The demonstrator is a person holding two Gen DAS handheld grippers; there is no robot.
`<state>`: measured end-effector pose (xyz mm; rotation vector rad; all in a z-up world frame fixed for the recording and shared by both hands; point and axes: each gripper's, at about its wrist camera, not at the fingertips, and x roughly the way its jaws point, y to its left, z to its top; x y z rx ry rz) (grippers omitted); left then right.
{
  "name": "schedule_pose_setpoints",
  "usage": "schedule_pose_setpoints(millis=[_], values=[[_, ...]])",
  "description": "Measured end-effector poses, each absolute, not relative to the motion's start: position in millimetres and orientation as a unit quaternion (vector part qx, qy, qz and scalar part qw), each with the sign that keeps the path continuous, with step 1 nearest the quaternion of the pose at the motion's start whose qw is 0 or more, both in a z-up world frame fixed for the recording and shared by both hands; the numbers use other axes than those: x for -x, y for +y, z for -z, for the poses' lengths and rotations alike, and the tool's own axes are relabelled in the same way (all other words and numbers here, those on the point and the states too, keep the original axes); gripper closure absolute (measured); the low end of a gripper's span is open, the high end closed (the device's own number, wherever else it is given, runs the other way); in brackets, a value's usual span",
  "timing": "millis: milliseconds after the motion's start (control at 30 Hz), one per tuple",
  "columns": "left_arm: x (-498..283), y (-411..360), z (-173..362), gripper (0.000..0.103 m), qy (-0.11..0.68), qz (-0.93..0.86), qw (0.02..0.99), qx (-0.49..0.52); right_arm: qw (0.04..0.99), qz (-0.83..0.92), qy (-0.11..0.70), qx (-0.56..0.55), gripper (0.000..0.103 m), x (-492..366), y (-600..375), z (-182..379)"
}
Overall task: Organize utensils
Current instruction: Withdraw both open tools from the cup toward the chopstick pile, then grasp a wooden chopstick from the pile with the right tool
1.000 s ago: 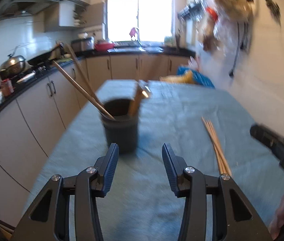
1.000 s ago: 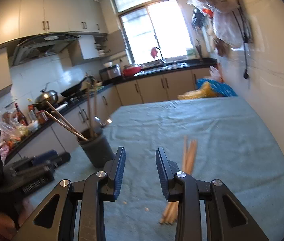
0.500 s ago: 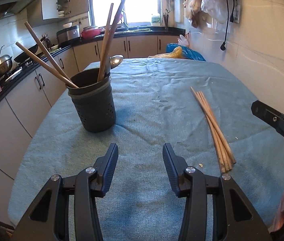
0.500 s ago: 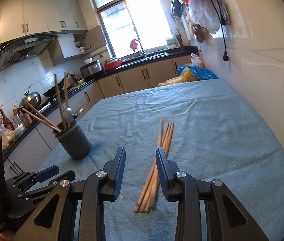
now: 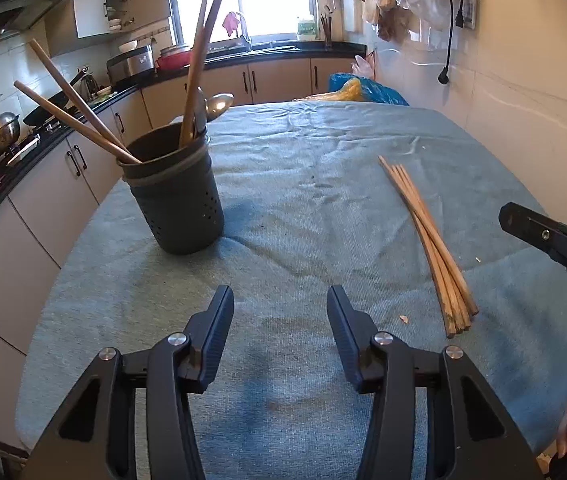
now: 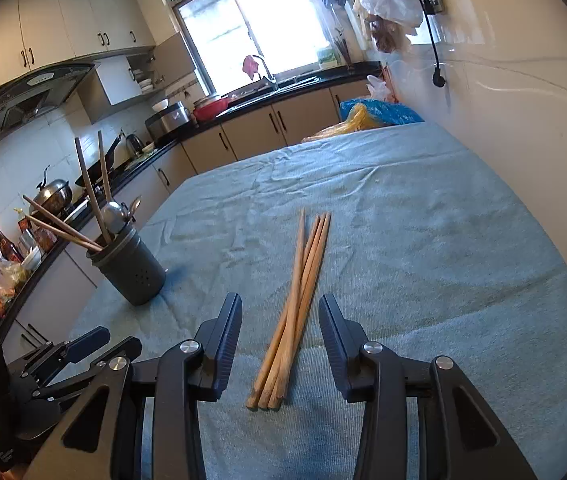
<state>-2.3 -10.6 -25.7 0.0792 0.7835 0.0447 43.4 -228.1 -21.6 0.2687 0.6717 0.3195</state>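
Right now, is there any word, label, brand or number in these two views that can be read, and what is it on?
No text reads in either view.
Bottles on the counter: labels too small and blurred.
Range hood: a blurred mark, unreadable.
Utensil holder, chopsticks, cloth: no print.

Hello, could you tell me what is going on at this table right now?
A person is tidying utensils with two handheld grippers. The open right gripper is lined up over a bundle of loose wooden chopsticks on the blue-green cloth. The left gripper hovers open and empty near the dark perforated utensil holder.
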Motion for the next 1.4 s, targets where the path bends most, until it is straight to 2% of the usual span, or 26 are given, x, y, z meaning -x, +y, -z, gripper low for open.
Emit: schedule_pose_setpoints(millis=[600, 833, 1033, 1133, 1400], values=[[-5.9, -4.1, 43.5, 0.055, 0.402, -0.022, 0.915, -0.038, 0.910, -0.152, 0.358, -0.145, 0.057, -59.5, -240.4, 24.4], [-6.3, 0.6, 50.2, 0.055, 0.410, -0.019, 0.911, -0.032, 0.890, -0.155, 0.404, -0.144, 0.057, -92.9, -243.9, 22.4], [-5.0, 2.0, 49.8, 0.055, 0.408, -0.016, 0.912, -0.030, 0.864, -0.143, 0.460, -0.147, 0.079, -146.3, -238.4, 32.0], [-5.4, 3.1, 49.6, 0.055, 0.407, -0.016, 0.913, -0.028, 0.849, -0.137, 0.488, -0.153, 0.085, -178.2, -235.3, 39.5], [-4.9, 8.0, 49.9, 0.055, 0.405, -0.013, 0.914, -0.023, 0.826, -0.114, 0.535, -0.137, 0.087, -225.9, -221.8, 62.9]])
